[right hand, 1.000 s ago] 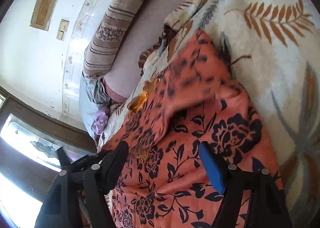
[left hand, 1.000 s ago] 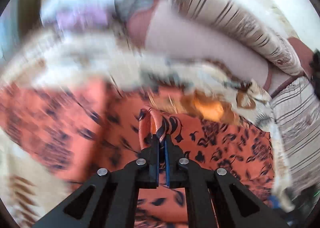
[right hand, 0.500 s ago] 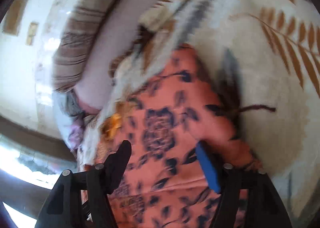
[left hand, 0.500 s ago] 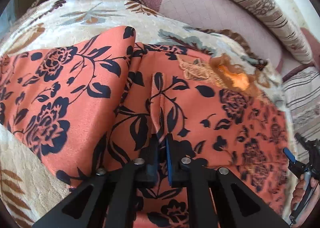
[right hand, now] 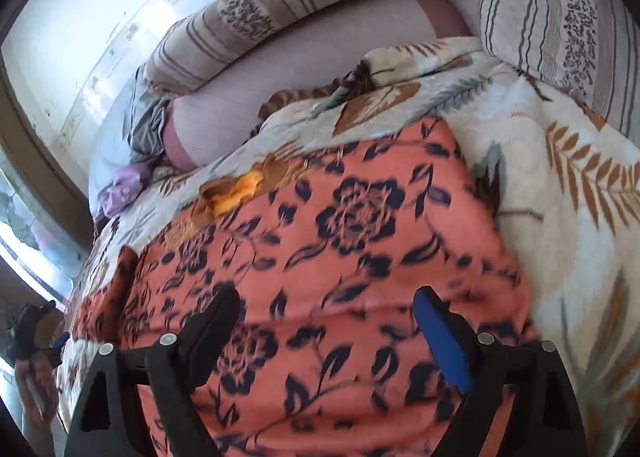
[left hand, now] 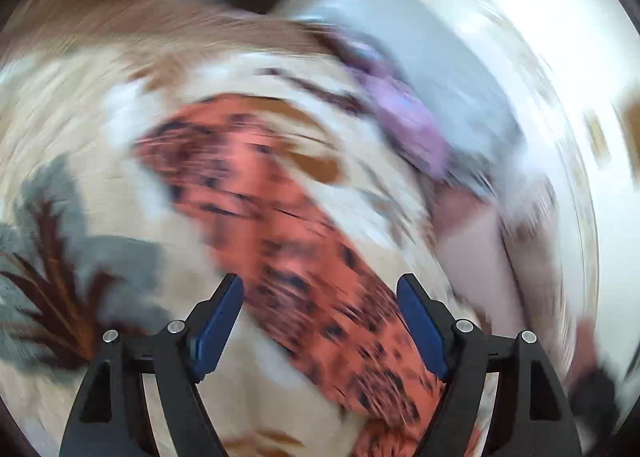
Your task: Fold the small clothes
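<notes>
Fingers of the right gripper (right hand: 326, 321) stand wide apart with nothing between them, one black and one faced in blue, just above the orange garment (right hand: 320, 241), a thin smooth cloth printed with dark roses that lies flat on the fleecy cream leaf-patterned blanket (right hand: 560, 197) of the bed. The left gripper (left hand: 320, 315) is likewise spread wide and holds nothing, over the same orange garment (left hand: 280, 225), which is motion-blurred there. Beyond the garment lie striped bolster pillows (right hand: 288, 5) and a crumpled lilac cloth (right hand: 122, 189).
</notes>
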Motion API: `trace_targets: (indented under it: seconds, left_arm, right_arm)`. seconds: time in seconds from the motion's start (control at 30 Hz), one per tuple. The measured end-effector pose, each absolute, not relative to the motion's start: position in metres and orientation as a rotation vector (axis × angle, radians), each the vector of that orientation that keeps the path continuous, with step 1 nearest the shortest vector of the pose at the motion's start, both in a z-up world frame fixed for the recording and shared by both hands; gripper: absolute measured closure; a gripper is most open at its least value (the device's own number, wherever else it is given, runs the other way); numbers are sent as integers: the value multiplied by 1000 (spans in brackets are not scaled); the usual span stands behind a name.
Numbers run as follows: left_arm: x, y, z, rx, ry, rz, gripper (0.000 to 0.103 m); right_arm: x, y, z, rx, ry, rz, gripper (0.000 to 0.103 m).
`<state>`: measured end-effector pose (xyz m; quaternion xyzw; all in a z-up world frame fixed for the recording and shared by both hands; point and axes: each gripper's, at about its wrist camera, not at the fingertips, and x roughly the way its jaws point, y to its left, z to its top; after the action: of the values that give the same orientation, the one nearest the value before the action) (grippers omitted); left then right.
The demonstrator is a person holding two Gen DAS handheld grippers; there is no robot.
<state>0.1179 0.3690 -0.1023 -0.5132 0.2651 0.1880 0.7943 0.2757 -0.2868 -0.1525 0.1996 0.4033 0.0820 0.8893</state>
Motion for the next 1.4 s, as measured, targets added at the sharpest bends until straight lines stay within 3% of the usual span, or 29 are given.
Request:
trace_targets:
  seconds: [0.03,0.07,0.17,0.23,0.27,0.33,0.47,0.6,0.73,0.77,0.8,0.83,0.87,0.97,1.17,1.3,1.33,1.4]
  left_arm:
    - [117,390,-118,-1178,582,436,26]
    - [119,403,-130,-1217,595,454,36]
    - [139,413,-128,-1169,604,441,40]
    - [155,418,-128,-1163,648,431,83]
    - [160,425,-134,-1174,716,463,97]
    - [162,425,-134,-1181,729,510,98]
    - [184,333,-34,-633,649,489,98]
    - [207,180,48,-298,529,211,98]
    - [224,37,65,-160,554,-99,95]
    - [232,4,55,-123,609,-185,89]
    - [243,-28,37,-64,688,-268,61]
    - [247,-48,19,-17,747,-294,43]
    - [250,-63,-4,26,807,-285,34]
    - [244,-50,-42,-16,887,-194,34]
    - [205,56,-43,-260,800,10,26]
    - [198,110,-73,-357,847,100,25]
    - [197,117,-82,-376,853,110,25]
    - [196,127,-97,-401,873,119,25]
  right_arm:
    - [270,-283,-158,419,854,174,13]
    - [267,-282,-162,421,870,177,13]
    - [254,-279,-172,402,893,175,13]
    - [249,-280,-172,400,883,179,13]
    - [248,-282,-172,409,887,180,13]
    - [247,-287,-171,427,890,181,13]
    - [239,-295,-159,446,859,184,13]
    - [233,-309,-152,499,821,175,13]
    - [227,-324,-139,560,779,176,12]
    - [225,-328,-137,578,775,178,12]
    - [225,-331,-135,598,773,185,12]
    - [224,-334,-134,615,776,190,12]
    - [225,-338,-134,630,784,193,12]
    - [228,-345,-128,652,800,216,12]
    - [267,-340,-126,726,858,311,12]
    - [309,-319,-146,647,967,249,13]
    - [316,-312,-152,614,1003,238,16]
    - [328,-287,-160,460,1111,215,61]
